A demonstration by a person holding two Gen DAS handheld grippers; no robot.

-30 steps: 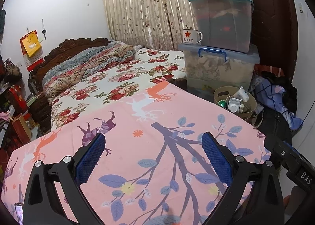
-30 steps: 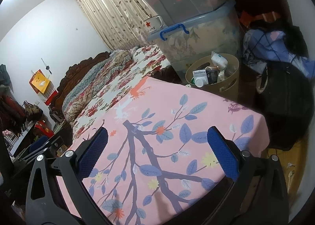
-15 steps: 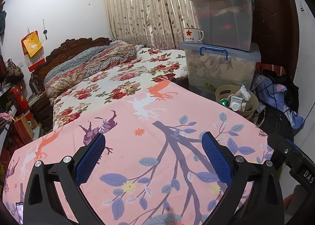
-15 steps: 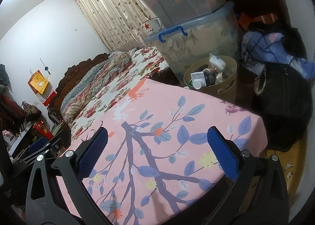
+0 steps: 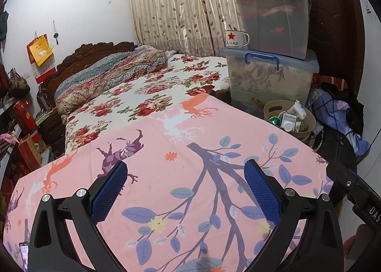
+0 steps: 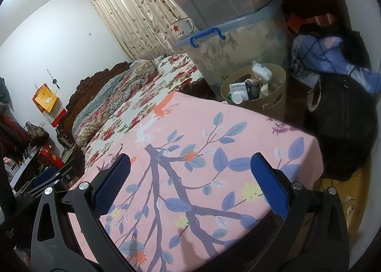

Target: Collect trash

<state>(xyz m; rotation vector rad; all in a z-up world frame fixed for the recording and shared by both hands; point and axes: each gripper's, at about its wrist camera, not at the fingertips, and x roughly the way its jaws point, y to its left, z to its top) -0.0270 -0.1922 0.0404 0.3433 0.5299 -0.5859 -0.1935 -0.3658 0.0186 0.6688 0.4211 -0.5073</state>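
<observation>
A tan waste basket [image 5: 307, 126] stands on the floor past the table's far right corner, filled with boxes, a bottle and wrappers; it also shows in the right wrist view [image 6: 276, 98]. My left gripper [image 5: 185, 188] is open and empty, held low over the pink tree-print tablecloth [image 5: 166, 176]. My right gripper [image 6: 190, 181] is open and empty over the same cloth [image 6: 202, 141], nearer the basket side. No loose trash shows on the cloth.
Stacked plastic storage boxes [image 5: 269, 74] with a red-star mug [image 5: 235, 38] stand behind the basket. A floral bed [image 5: 142, 91] lies beyond the table. A black bag [image 6: 345, 129] and clothes [image 6: 333, 55] sit right of the basket.
Both grippers have drawn back and up a little from the basket; the view has shifted slightly. Both stay open and empty.
</observation>
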